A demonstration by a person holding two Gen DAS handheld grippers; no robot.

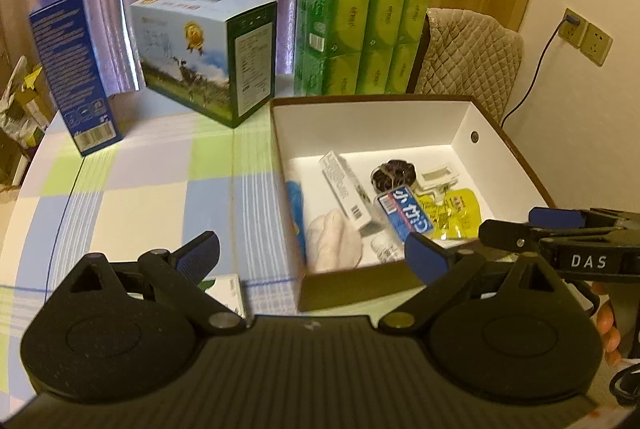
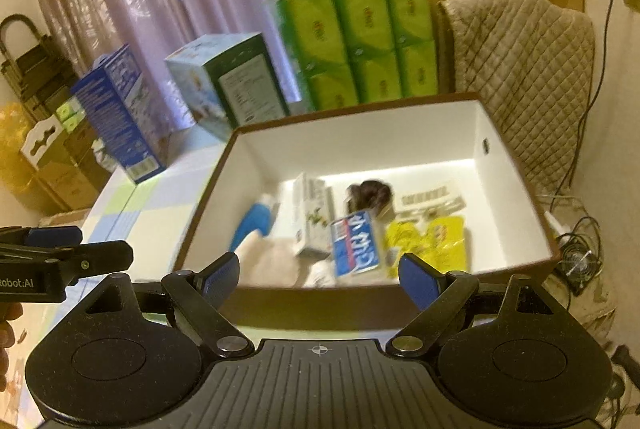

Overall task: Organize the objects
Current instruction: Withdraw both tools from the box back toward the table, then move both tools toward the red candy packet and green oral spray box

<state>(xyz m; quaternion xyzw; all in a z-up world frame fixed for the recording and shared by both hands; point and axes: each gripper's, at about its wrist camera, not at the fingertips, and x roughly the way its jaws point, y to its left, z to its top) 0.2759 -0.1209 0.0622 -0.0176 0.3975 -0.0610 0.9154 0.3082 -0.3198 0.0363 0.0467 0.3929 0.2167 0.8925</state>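
Observation:
A brown box with white inner walls [image 1: 372, 125] [image 2: 360, 133] stands open on the checked tablecloth [image 1: 152, 189]. Inside lie a blue pack with white lettering [image 1: 404, 213] [image 2: 354, 243], yellow sachets [image 1: 456, 213] [image 2: 432, 241], a long white carton [image 1: 346, 189] [image 2: 314, 217], a dark scrunchie [image 1: 394, 175] [image 2: 370, 195], a pale cloth [image 1: 334, 241] and a blue item [image 1: 296, 205]. My left gripper [image 1: 314, 255] is open and empty at the box's near left corner. My right gripper [image 2: 320, 275] is open and empty over the near wall.
At the back stand a tall blue carton [image 1: 72, 69], a milk carton box [image 1: 208, 53] and stacked green tissue packs [image 1: 360, 33]. A quilted chair [image 1: 468, 49] sits behind the box. A small white card [image 1: 226, 289] lies on the cloth under my left finger.

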